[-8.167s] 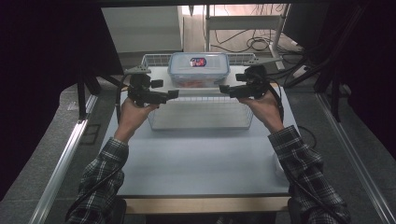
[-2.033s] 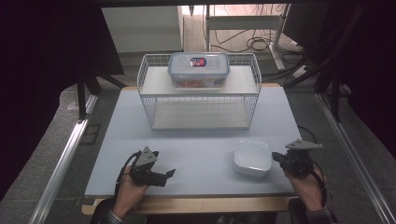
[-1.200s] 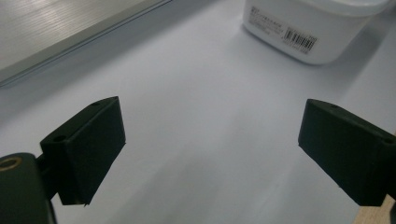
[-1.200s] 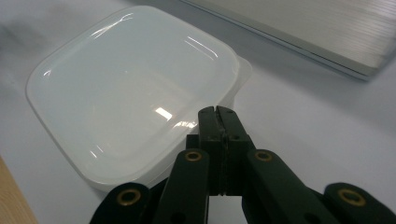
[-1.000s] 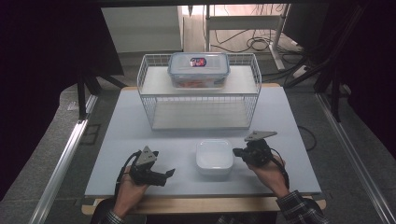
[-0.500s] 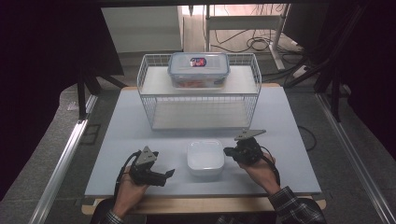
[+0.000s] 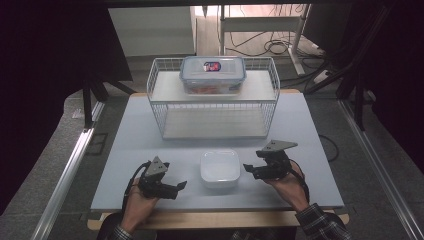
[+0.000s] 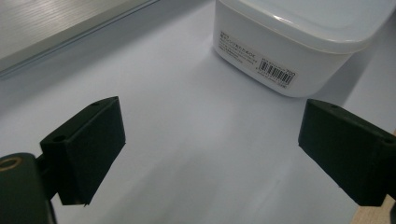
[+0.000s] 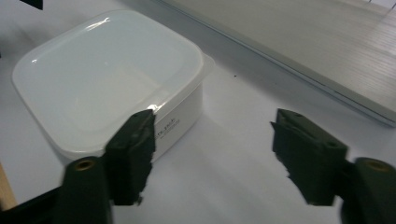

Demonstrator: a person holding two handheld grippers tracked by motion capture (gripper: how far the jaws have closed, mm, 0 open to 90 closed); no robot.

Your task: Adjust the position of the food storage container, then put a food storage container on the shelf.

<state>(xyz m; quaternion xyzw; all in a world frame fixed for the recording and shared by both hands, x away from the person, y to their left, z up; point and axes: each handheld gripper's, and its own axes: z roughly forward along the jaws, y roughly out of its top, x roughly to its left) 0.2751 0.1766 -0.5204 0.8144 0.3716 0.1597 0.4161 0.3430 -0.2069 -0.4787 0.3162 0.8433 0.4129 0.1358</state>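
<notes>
A white lidded container (image 7: 219,168) sits at the front middle of the table (image 7: 300,130). My right gripper (image 7: 248,169) is just to its right, open, with nothing between its jaws. In the right gripper view the container (image 9: 112,79) lies to the left and one fingertip (image 9: 135,140) overlaps its near corner; the right gripper (image 9: 217,140) spans bare table. My left gripper (image 7: 177,186) rests open at the front left, a short way from the container. In the left gripper view the container (image 8: 289,42), barcode label facing me, is ahead and to the right of the left gripper (image 8: 215,149).
A white wire rack (image 7: 212,117) stands at the back middle of the table. On its top shelf is a clear lidded box (image 7: 212,74) with a blue rim. Cables and a dark frame lie beyond the table.
The white container slid from the right front to the front middle along with my right gripper, which has now drawn back slightly to the right. The left gripper stayed put.
</notes>
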